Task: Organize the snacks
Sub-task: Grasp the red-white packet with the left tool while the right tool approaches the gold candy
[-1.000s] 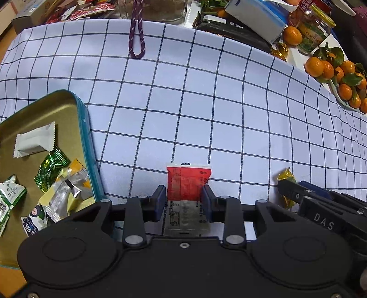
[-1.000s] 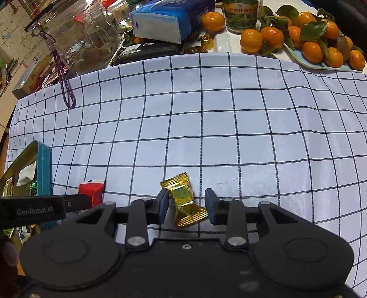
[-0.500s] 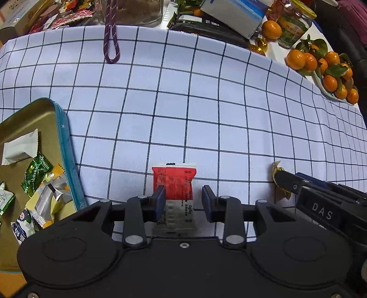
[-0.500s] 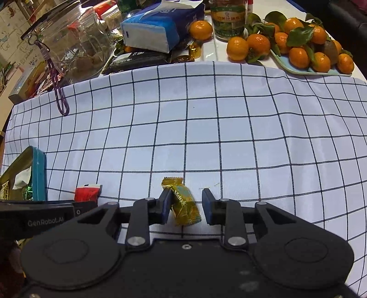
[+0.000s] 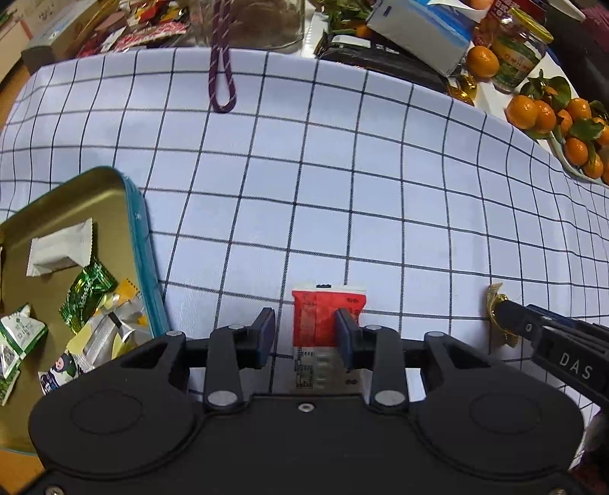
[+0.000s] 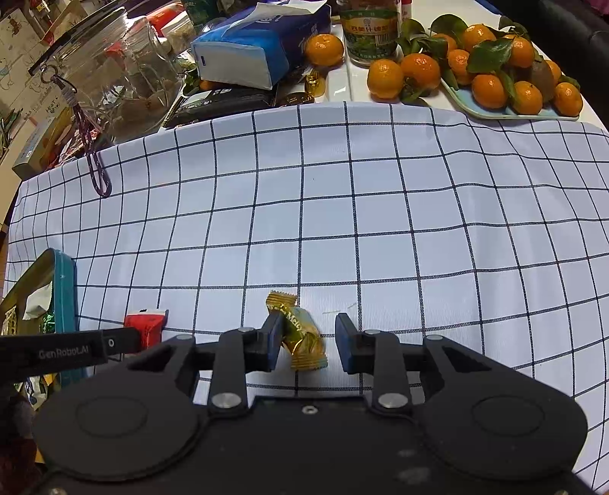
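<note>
**Snacks between both grippers on a checked cloth**

Snacks lie on a white tablecloth [image 6: 380,213] with a dark grid. A red packet [image 5: 323,316] lies flat between the fingers of the left gripper [image 5: 306,335]. Its long axis runs along the fingers, its white-edged end pointing away from the camera. The right-hand finger touches its edge and the left-hand finger stands apart from it, so the jaws are part open and not clamping it.

A gold candy [image 6: 302,337] lies between the fingers of the right gripper [image 6: 310,342]. Its long axis is tilted, with one crimped end pointing away and to the left. The left-hand finger touches the wrapper; a gap remains at the right-hand finger. These jaws have just been closing and do not yet clamp the candy.

The two grippers sit side by side, each visible at the edge of the other's view.

To the left stands a tin tray [image 5: 141,243] with a teal rim, holding wrapped sweets in white, green and yellow. It is near the red packet but apart from it.

Beyond the cloth's far edge are a glass jar [image 6: 110,72], a purple cord [image 5: 220,76] hanging onto the cloth, a blue tissue pack [image 6: 251,49], a lidded jar [image 6: 369,34] and a plate of mandarins [image 6: 495,83] with leaves. The cloth between the snacks and this clutter is bare.
</note>
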Demonstrator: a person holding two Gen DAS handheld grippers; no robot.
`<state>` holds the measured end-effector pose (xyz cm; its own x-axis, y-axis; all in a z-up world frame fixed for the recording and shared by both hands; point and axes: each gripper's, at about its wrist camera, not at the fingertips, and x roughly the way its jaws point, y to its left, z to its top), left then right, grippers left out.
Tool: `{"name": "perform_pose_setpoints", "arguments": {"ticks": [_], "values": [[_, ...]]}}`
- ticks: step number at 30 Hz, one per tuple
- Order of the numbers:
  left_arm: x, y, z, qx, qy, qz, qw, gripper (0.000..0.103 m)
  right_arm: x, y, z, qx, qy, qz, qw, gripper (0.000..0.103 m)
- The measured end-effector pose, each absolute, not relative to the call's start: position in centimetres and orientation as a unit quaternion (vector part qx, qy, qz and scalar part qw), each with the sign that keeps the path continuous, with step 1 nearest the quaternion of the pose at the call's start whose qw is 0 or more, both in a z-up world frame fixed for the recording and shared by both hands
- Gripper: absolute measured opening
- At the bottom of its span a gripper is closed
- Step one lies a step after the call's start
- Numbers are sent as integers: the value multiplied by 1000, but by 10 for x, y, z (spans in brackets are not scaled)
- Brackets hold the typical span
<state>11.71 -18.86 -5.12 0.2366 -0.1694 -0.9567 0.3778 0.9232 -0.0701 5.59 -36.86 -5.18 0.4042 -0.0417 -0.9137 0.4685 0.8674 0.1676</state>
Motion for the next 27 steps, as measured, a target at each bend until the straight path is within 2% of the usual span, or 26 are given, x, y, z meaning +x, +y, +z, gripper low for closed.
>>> {"name": "perform_pose_setpoints", "arguments": {"ticks": [8, 11, 18, 27], "values": [[104, -217, -62, 125, 594, -208, 767, 52, 54, -369, -52, 208, 520, -160, 813, 31], [98, -221, -62, 142, 585, -205, 771, 51, 52, -371, -51, 212, 520, -164, 811, 31], [99, -223, -60, 106, 609, -229, 752, 52, 43, -389, -44, 224, 513, -183, 808, 31], [99, -228, -63, 113, 610, -234, 749, 52, 20, -436, -50, 296, 504, -235, 777, 32]]}}
